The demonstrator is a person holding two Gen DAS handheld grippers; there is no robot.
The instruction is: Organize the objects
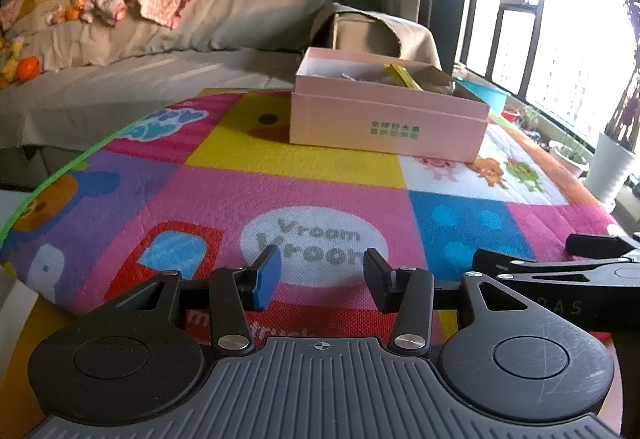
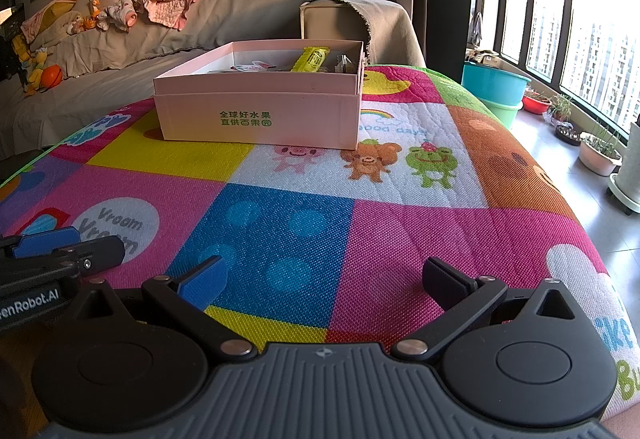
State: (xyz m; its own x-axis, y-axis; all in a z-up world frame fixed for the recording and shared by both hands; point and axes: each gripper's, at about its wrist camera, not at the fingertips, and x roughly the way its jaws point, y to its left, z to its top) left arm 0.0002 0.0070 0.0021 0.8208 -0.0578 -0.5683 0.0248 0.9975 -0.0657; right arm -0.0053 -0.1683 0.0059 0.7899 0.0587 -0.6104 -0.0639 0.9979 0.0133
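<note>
Both grippers idle over the colourful mat, pink box ahead.

The left gripper (image 1: 320, 275) has its fingers half apart, gripping nothing; the pink box (image 1: 384, 119) sits at one o'clock, well apart. The right gripper (image 2: 324, 279) gapes wide, empty; the box lies at eleven o'clock.
</note>
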